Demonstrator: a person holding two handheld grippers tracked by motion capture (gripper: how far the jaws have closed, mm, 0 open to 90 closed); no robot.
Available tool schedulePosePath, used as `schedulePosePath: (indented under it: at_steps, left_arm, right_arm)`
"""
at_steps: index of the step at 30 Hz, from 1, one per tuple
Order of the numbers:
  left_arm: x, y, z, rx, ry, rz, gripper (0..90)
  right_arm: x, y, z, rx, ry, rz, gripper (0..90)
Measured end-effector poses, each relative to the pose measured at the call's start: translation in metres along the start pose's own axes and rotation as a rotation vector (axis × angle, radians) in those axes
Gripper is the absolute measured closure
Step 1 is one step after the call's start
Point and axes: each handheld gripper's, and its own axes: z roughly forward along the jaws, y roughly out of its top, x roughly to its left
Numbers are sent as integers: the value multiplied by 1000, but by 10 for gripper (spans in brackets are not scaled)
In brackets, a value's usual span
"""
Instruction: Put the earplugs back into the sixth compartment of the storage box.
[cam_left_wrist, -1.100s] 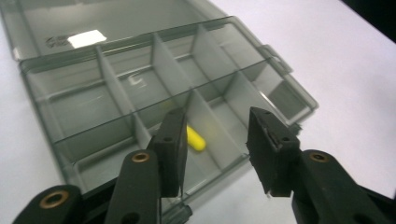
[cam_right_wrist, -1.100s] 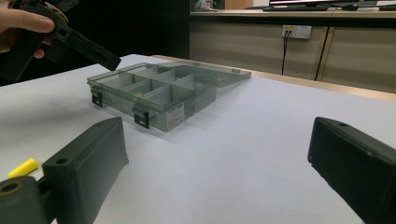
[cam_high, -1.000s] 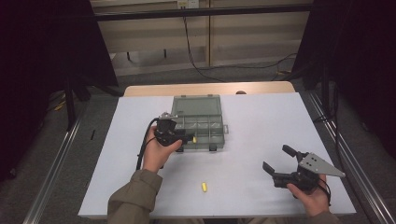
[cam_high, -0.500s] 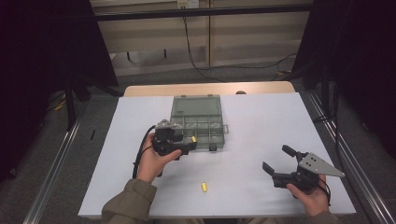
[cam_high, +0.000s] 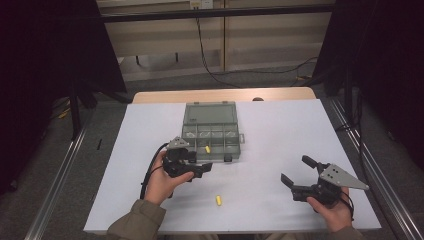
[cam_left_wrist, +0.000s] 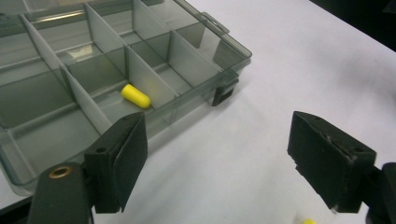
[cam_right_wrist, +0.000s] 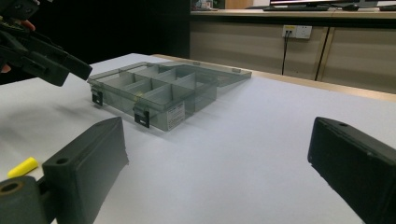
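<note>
A clear grey compartment box (cam_high: 220, 158) lies open at the table's middle, its lid flat behind it. One yellow plug (cam_high: 207, 149) rests in a front-row compartment; in the left gripper view that plug (cam_left_wrist: 135, 95) lies beside a divider of the box (cam_left_wrist: 187, 109). My left gripper (cam_high: 199, 162) hovers just in front of the box. Its jaws have just been opening and stand wide with nothing between them (cam_left_wrist: 219, 154). A second yellow plug (cam_high: 218, 200) lies loose on the table near the front edge. My right gripper (cam_high: 298, 171) is open and empty at the front right (cam_right_wrist: 219, 158).
The white table (cam_high: 280, 130) has bare room to the right of the box and between the two hands. A cable trails from the left gripper along the person's left forearm. Dark frames and floor surround the table; a wooden edge runs along its far side.
My left gripper has pulled back from over the box toward the near edge, and its jaws have spread. A yellow plug now lies in the box. The right gripper has stayed put.
</note>
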Motion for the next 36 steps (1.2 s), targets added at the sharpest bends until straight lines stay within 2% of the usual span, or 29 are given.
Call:
schedulePosePath:
  at_steps: [7, 13, 36]
  left_arm:
    - [-2, -9, 1, 25, -10, 9, 187]
    - [-5, -15, 1, 33, -39, 7, 176]
    - [-17, -32, 4, 46, -87, 21, 173]
  right_arm:
    - [0, 0, 0, 1, 0, 0, 38]
    - [0, 0, 0, 2, 2, -1, 38]
    - [1, 0, 0, -1, 3, -6, 38]
